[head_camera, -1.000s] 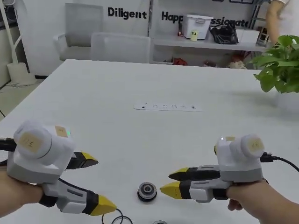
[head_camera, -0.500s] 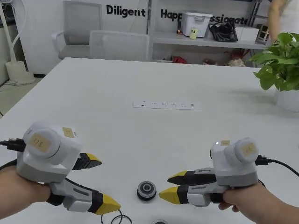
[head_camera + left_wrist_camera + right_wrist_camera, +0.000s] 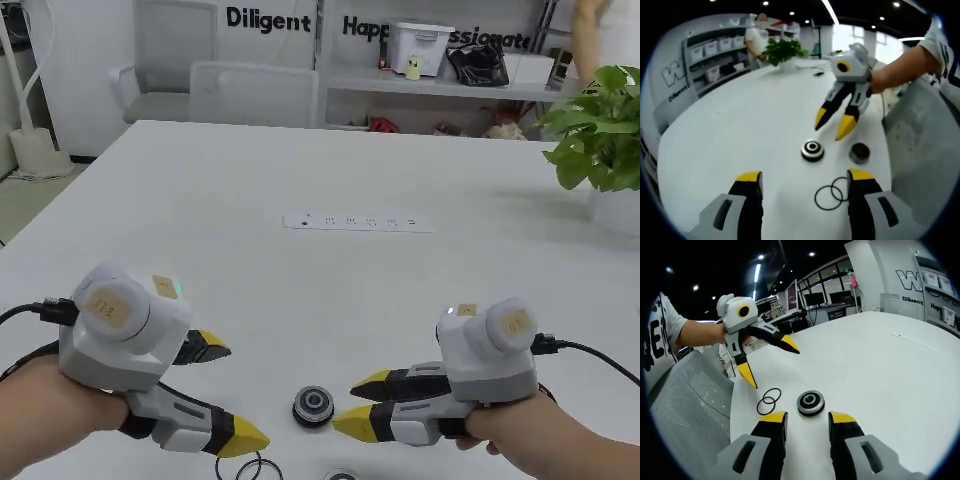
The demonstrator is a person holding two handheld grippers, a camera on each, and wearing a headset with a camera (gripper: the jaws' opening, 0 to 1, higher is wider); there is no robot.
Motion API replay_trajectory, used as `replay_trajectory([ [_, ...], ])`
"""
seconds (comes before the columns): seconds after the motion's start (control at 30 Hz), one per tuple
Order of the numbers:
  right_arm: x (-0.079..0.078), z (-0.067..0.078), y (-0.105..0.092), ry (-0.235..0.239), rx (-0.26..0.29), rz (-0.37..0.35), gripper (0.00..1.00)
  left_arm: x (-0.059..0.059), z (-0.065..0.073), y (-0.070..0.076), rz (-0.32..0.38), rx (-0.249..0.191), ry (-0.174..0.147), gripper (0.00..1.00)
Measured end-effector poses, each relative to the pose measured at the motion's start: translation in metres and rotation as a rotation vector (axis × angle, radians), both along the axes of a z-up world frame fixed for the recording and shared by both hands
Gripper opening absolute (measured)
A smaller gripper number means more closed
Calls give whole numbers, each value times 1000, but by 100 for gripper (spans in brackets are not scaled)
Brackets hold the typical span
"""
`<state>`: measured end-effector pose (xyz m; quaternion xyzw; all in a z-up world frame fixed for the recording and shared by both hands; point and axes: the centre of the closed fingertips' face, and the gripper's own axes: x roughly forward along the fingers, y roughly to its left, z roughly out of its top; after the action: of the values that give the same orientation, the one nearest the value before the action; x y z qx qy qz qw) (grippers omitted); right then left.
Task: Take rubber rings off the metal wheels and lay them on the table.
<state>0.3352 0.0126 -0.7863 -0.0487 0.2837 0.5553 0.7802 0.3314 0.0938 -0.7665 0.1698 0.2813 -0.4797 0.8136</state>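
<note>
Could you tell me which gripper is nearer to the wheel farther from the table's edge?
Right. The right gripper has its tips just beside the wheel, straight ahead of its jaws. The left gripper is farther off, nearer the loose rings.

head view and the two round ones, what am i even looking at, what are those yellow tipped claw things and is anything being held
There is no robot: a person holds a tool in each hand, a white and grey hand-held gripper with two yellow-tipped jaws. The head view comes from a headset camera looking down at the white table. In it the left hand-held gripper is at the left, the right hand-held gripper at the right. Each round picture comes from a fisheye camera riding on one hand-held gripper, looking along its own jaws, so the other hand-held gripper shows opposite. On the table lie a small round metal wheel with a black rim, a second darker wheel and two loose thin black rubber rings. Both hand-held grippers are open and hold nothing.
</note>
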Motion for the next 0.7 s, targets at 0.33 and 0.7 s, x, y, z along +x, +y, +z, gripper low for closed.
replay_trajectory([
  [0.33, 2, -6, 1, 2, -12, 0, 29, 2, -6, -10, -6, -13, 12, 67],
  [0.7, 2, -10, 4, 0, -21, 7, 28, 3, -13, -20, -22, -13, 26, 65],
])
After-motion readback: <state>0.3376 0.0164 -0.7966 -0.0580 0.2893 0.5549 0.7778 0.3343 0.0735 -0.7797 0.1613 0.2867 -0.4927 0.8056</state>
